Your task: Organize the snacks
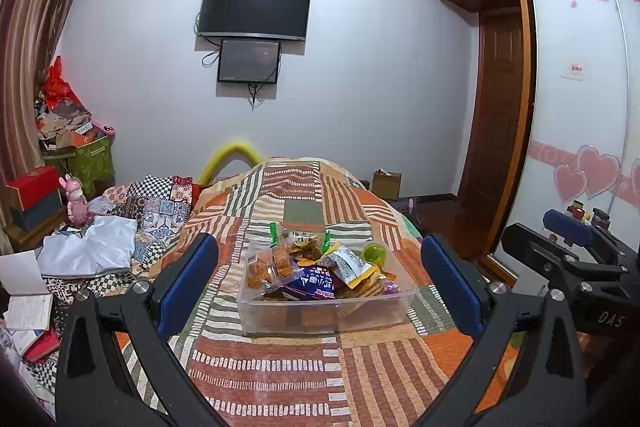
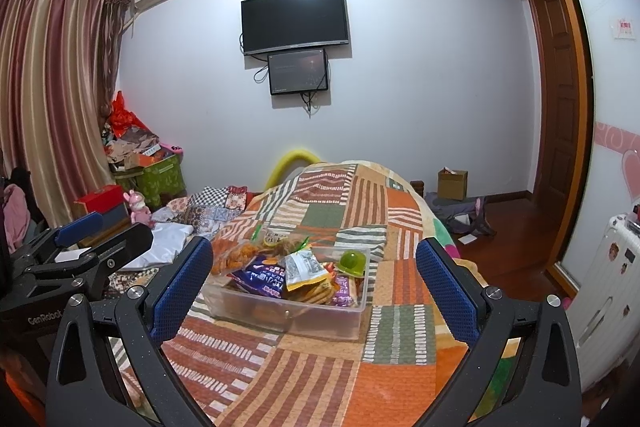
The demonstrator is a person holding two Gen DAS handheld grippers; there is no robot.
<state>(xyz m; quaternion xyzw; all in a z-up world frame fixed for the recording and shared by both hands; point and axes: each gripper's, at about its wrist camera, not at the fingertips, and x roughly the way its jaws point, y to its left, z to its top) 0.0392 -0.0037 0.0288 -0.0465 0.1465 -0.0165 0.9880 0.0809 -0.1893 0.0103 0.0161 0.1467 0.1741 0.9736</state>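
Observation:
A clear plastic box (image 1: 328, 311) (image 2: 288, 311) stands on the patchwork bedspread, piled with several snack packets: an orange fried snack bag (image 1: 266, 265) (image 2: 236, 255), a purple packet (image 1: 316, 281) (image 2: 262, 279), a yellow-and-white packet (image 1: 352, 265) (image 2: 304, 269) and a green jelly cup (image 1: 374, 253) (image 2: 352, 262). My left gripper (image 1: 320, 279) is open, its blue pads standing wide on either side of the box, short of it. My right gripper (image 2: 316, 285) is open too, also framing the box from the near side. Each gripper shows at the edge of the other's view.
The bedspread (image 1: 304, 379) falls off to the floor on the right by a wardrobe (image 1: 568, 87). Crumpled white cloth (image 1: 92, 247) and papers lie at the left. A pink figurine (image 1: 76, 203), boxes and a green bin (image 1: 92, 159) stand beyond.

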